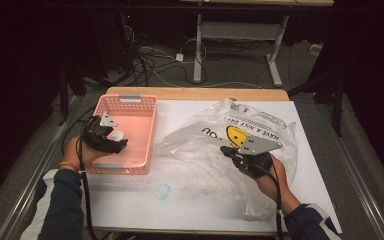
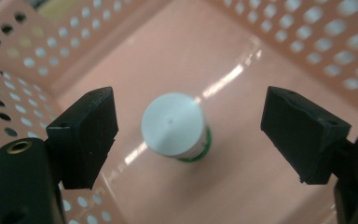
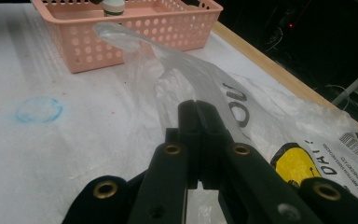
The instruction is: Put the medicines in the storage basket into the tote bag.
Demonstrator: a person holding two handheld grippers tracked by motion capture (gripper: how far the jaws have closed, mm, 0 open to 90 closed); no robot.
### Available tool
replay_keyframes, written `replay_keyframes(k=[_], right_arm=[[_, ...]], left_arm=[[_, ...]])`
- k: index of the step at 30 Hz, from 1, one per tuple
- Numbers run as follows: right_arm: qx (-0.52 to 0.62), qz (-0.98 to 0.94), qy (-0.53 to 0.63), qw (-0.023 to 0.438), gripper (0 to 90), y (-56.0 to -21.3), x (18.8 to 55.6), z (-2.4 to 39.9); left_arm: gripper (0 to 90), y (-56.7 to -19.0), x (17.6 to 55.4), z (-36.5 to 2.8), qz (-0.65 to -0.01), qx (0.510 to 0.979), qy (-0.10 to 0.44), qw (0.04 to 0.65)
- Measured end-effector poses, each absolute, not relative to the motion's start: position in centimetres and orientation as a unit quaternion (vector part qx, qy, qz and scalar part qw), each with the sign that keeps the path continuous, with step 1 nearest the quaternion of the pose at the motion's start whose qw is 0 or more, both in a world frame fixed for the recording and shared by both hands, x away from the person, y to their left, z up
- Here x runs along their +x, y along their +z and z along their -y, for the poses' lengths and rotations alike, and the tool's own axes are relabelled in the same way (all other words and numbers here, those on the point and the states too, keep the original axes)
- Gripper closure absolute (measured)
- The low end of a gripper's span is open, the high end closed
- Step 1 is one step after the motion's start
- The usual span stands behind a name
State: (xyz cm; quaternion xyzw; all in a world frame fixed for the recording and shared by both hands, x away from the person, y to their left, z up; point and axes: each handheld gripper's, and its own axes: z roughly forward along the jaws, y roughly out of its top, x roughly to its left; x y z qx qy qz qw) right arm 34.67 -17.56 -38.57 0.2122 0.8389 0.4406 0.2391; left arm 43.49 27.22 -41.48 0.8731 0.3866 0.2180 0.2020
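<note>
A small bottle with a white cap (image 2: 173, 123) and a green band stands upright on the floor of the pink perforated basket (image 1: 130, 100). My left gripper (image 2: 191, 116) hangs over it, jaws open wide on either side, not touching it; in the high view this gripper (image 1: 111, 137) is inside the basket's near half. A clear plastic bag (image 1: 215, 150) with black print and a yellow mark lies crumpled on the white table cover. My right gripper (image 3: 198, 105) is shut on a fold of the bag (image 3: 191, 70), which rises from its tips toward the basket (image 3: 135, 28).
A faint blue ring stain (image 1: 163, 191) marks the white cover in front of the basket. The table's wooden edge (image 1: 195, 93) runs behind the basket and bag. Beyond it are cables and a table frame on the floor.
</note>
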Motion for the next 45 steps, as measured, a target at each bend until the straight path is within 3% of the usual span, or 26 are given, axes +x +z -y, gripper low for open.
replay_keyframes(k=[4,12,15,32,45], right_arm=[[0.206,-0.843,0.436,0.238,90.0,-38.8,34.6,17.4],[0.204,-0.847,0.432,0.235,90.0,-39.1,34.4,17.4],[0.207,-0.844,0.434,0.237,90.0,-39.1,34.4,17.6],[0.225,-0.832,0.439,0.253,90.0,-38.9,34.9,17.9],[0.237,-0.818,0.449,0.269,90.0,-37.8,35.1,18.5]], left_arm=[[18.3,-42.1,45.0,-27.5,-0.408,0.876,0.186,0.179],[44.6,-43.7,46.9,-26.2,-0.416,0.887,0.143,0.139],[47.2,-43.5,47.1,-26.3,-0.422,0.881,0.146,0.158],[47.7,-42.2,47.2,-26.2,-0.435,0.843,0.206,0.239],[47.8,-37.9,41.9,-22.7,-0.356,0.809,0.262,0.387]])
